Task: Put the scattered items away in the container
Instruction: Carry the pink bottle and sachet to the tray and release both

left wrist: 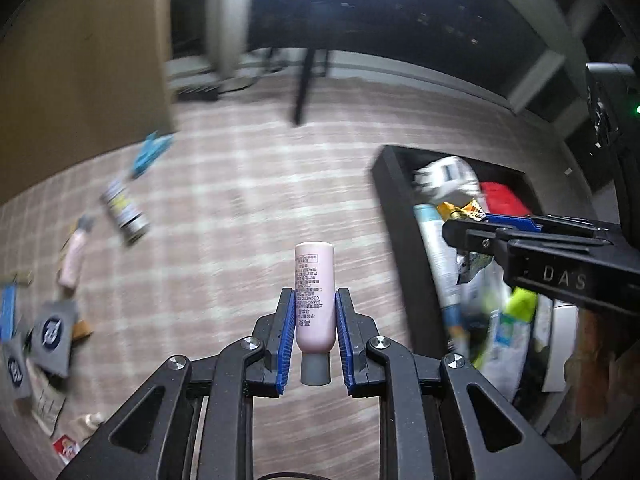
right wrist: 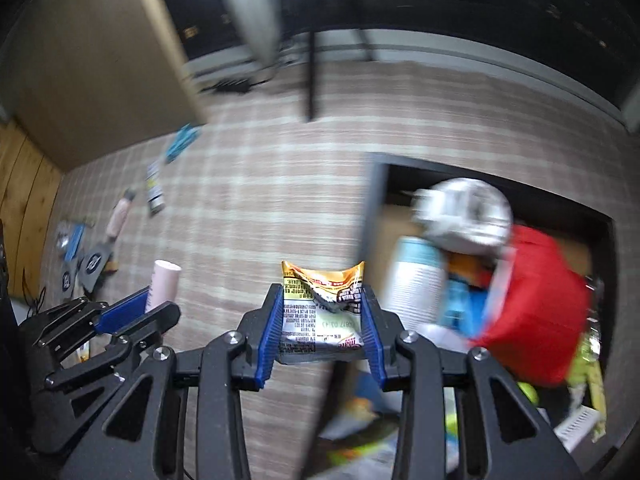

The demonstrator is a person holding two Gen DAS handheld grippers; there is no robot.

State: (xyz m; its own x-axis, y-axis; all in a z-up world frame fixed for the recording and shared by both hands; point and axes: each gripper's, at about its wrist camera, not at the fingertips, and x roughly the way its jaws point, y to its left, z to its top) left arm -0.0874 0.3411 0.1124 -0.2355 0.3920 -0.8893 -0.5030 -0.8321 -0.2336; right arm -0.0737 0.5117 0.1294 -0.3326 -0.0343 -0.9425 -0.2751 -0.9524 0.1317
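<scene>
My left gripper (left wrist: 315,304) is shut on a pink tube (left wrist: 314,296) with a grey cap, held above the striped carpet left of the black container (left wrist: 394,216). My right gripper (right wrist: 323,300) is shut on a gold and white snack packet (right wrist: 322,312), just left of the container's near corner (right wrist: 374,200). The right gripper shows in the left wrist view (left wrist: 472,228) over the container. The left gripper with the tube (right wrist: 162,284) shows at the left of the right wrist view. The container holds several items, among them a red bag (right wrist: 536,312) and a white bottle (right wrist: 416,280).
Scattered items lie on the carpet at the left: a blue packet (left wrist: 150,152), a can (left wrist: 124,212), a pink tube (left wrist: 74,260), grey packets (left wrist: 52,330). A brown cabinet (left wrist: 80,60) stands behind them. A black table leg (left wrist: 306,84) stands at the back.
</scene>
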